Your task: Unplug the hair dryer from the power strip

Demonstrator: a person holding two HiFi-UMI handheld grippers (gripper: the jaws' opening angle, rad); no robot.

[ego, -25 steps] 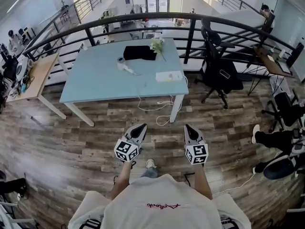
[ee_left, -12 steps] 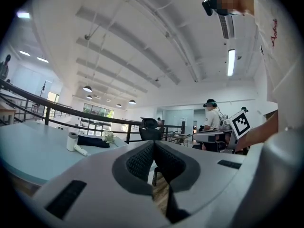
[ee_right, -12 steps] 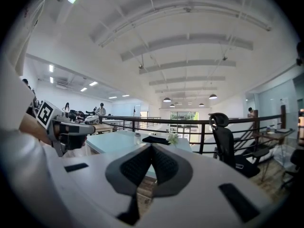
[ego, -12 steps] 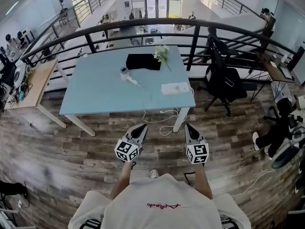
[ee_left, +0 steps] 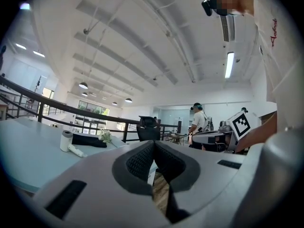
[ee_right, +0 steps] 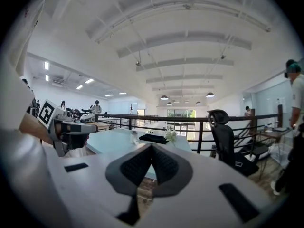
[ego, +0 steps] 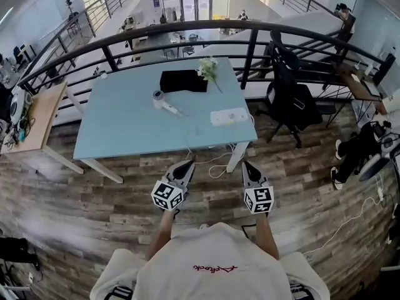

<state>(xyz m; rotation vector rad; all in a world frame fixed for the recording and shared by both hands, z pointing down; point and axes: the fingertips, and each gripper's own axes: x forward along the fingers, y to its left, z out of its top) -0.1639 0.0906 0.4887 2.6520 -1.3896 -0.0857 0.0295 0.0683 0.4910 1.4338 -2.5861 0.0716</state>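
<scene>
1. Two grippers are held side by side over the wood-plank floor (ego: 94,199). The left gripper (ego: 187,163) and the right gripper (ego: 245,164) each have their jaws pressed together with nothing between them.
2. The light-blue table (ego: 119,136) lies ahead of both. In the head view its near edge runs just beyond the jaw tips, and its near right leg (ego: 234,156) stands just left of the right gripper's tips.
3. The white hair dryer (ego: 165,104) lies on the tabletop, ahead of the left gripper and well apart from it, near the table's middle.
4. The white power strip (ego: 230,115) lies flat ahead of the right gripper, close to the table's right edge. Whether the plug sits in it cannot be told.
5. White cables (ego: 215,161) hang in loops below the near edge, between the two grippers' tips.
6. Beyond the dryer, a black cloth (ego: 182,80) and a small bunch of flowers (ego: 208,69) sit at the far edge, with the dark railing (ego: 250,49) behind.
7. Bare floor spreads left of the left gripper. To the right of the right gripper, a black office chair (ego: 290,99) stands beside the table's right edge.
</scene>
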